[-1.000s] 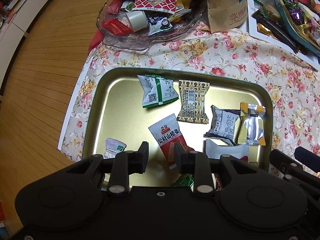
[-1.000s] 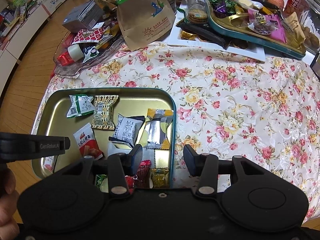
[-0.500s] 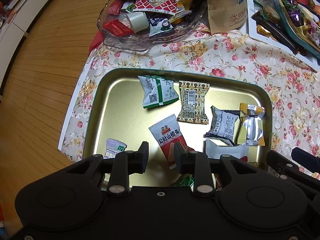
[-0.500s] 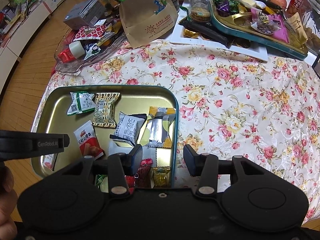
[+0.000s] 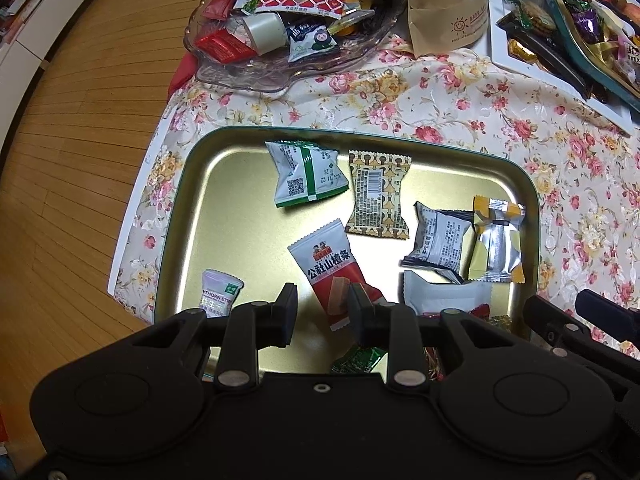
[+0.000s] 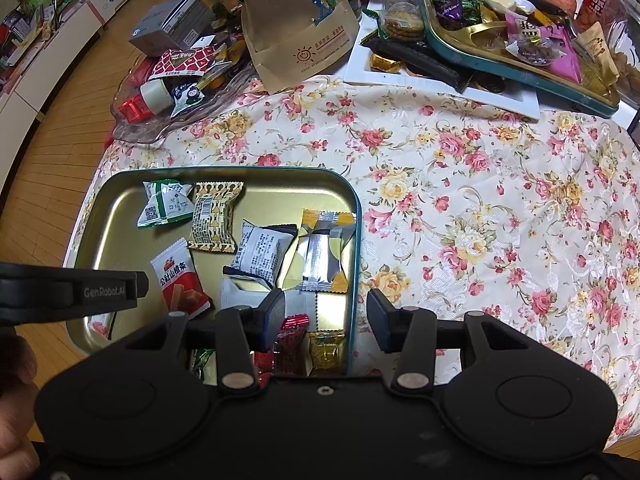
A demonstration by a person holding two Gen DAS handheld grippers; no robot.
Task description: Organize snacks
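Note:
A gold tin tray with a teal rim [image 5: 360, 134] [image 6: 240, 168] lies on the flowered cloth and holds several wrapped snacks. Among them are a green-white packet [image 5: 306, 178] [image 6: 164, 204], a brown patterned packet [image 5: 378, 200] [image 6: 212, 216], a red-white stick pack [image 5: 332, 268] [image 6: 178, 280], a grey-black packet [image 5: 438, 242] [image 6: 260, 252] and a silver-yellow one [image 5: 496, 240] [image 6: 322, 248]. My left gripper [image 5: 323, 312] hovers open above the stick pack's near end, holding nothing. My right gripper [image 6: 326, 320] stands open over the tray's right rim, also holding nothing.
A glass dish [image 5: 240, 72] [image 6: 136, 128] heaped with snacks sits at the back left by a brown paper bag [image 5: 444, 4] [image 6: 300, 28]. A teal tray of sweets [image 6: 520, 68] rests on a white tray at the back right. The table edge and wooden floor [image 5: 80, 140] lie to the left.

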